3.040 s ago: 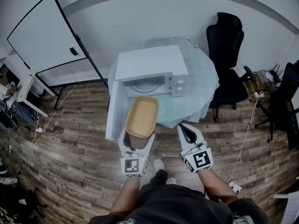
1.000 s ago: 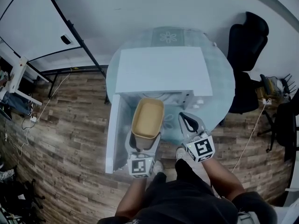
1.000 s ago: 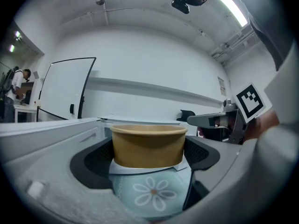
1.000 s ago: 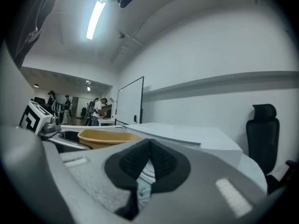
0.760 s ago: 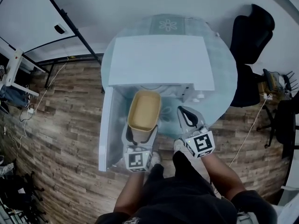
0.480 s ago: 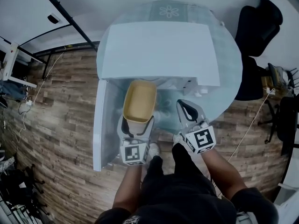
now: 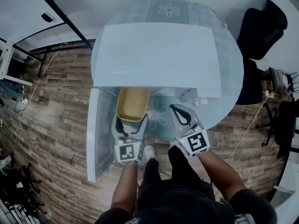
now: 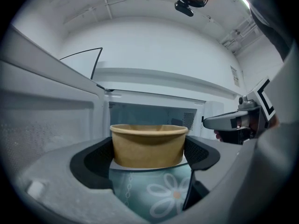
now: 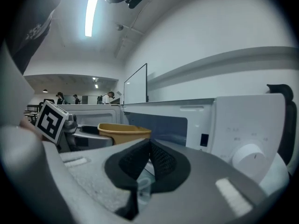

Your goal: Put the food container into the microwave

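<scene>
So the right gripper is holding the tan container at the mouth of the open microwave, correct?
Not quite. It is the left gripper that holds the tan container, between its jaws, as the left gripper view shows. The right gripper is shut on nothing. The rest stands: it is at the mouth of the open microwave.

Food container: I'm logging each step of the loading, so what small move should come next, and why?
Probably ease the left claw forward. It is shut on the food container, which in the head view sits only at the mouth of the open microwave, its near part not yet under the roof.
</scene>
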### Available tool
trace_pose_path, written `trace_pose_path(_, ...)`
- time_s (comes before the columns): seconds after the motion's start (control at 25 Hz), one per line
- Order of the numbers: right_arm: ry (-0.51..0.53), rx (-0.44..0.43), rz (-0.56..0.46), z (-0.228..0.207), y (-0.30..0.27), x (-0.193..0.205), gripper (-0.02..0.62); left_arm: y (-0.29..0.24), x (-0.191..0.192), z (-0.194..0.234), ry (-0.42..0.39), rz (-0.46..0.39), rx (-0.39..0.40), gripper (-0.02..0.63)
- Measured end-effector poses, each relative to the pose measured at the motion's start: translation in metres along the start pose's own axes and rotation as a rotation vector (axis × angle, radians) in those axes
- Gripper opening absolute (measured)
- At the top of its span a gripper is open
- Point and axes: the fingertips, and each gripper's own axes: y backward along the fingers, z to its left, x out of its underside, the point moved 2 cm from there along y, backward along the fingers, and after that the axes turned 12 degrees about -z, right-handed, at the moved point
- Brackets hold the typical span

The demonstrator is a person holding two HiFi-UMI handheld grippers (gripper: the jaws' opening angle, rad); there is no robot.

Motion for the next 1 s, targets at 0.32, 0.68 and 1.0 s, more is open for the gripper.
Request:
trace_pose_path(0.32, -0.016, -0.024, 0.003, -0.005, -0.02, 0.011, 0.002, -0.038, 0.007, 0.012, 0.01, -0.027, -0.03, 0.485)
trace_pose_path(0.68, -0.032, -0.049, 0.024, -0.008, -0.033, 0.029, 0.002, -0.082, 0.018, 0.009, 0.003, -0.039, -0.028, 0.485)
trace_pose_path(1.0, -0.062, -0.024, 0.044, -0.013, -0.024, 0.045, 0.002, -0.106, 0.044, 0.004, -0.006, 0.004, -0.033, 0.485)
